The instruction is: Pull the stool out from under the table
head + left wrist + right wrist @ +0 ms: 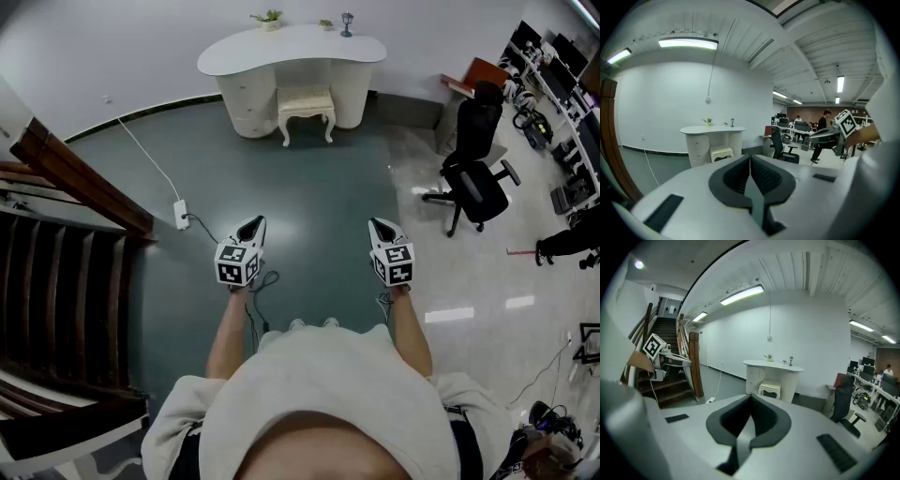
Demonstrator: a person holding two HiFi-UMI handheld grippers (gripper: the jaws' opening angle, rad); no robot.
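Observation:
A cream stool point(306, 110) with carved legs stands tucked under the front of a white curved table point(291, 49) against the far wall. It also shows far off as the stool point(722, 153) in the left gripper view and the stool point(769, 389) in the right gripper view. My left gripper point(253, 225) and right gripper point(379, 226) are held side by side well short of the stool, both pointing toward it. Both are shut, jaws meeting at the tips, with nothing between them. The left gripper point(750, 157) and right gripper point(751, 397) show the same in their own views.
A wooden staircase point(56, 253) with a dark handrail runs along the left. A power strip point(181, 214) and its white cable lie on the green floor. A black office chair point(473, 169) stands at the right; desks with monitors point(562, 84) fill the far right.

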